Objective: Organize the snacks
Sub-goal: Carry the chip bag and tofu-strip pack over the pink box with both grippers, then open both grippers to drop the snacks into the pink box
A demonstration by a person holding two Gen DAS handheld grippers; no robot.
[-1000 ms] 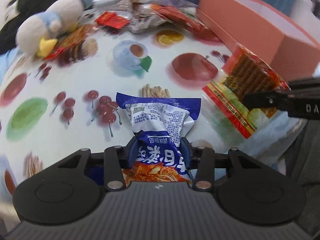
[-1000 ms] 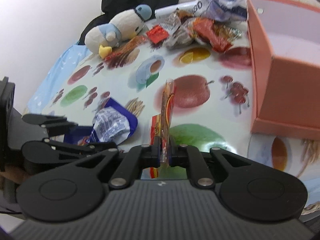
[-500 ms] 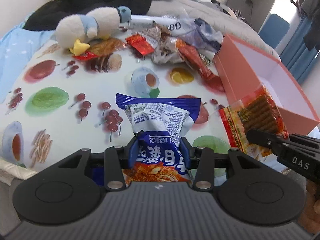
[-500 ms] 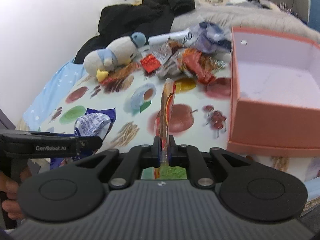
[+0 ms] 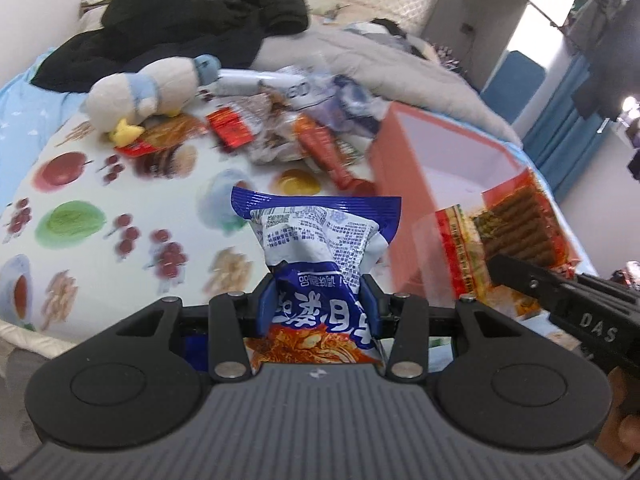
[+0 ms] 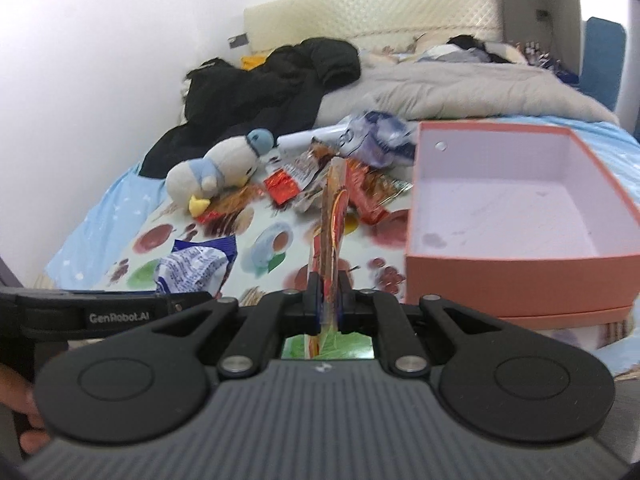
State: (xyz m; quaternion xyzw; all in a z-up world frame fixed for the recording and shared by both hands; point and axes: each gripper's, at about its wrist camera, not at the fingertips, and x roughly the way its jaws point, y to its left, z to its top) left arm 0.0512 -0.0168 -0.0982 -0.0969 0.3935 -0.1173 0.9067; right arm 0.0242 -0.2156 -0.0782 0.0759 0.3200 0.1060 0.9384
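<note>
My left gripper [image 5: 318, 294] is shut on a blue and white snack bag [image 5: 320, 240], held up above the fruit-print cloth [image 5: 80, 200]. The same bag [image 6: 196, 266] shows at the left in the right wrist view. My right gripper [image 6: 327, 300] is shut on a flat red and orange snack packet [image 6: 331, 216], seen edge-on; it also shows in the left wrist view [image 5: 512, 232] in front of the open pink box [image 5: 436, 160]. The box [image 6: 520, 276] is empty and lies to the right of the right gripper.
A pile of several snack packets [image 6: 352, 176] lies at the far side of the cloth. A plush penguin [image 6: 216, 170] lies left of the pile. Black clothing [image 6: 260, 92] and a grey duvet [image 6: 460, 88] lie behind on the bed.
Both grippers have risen and tilted up with their packets still held, so the table looks farther off. The box interior and the bed behind have come into view.
</note>
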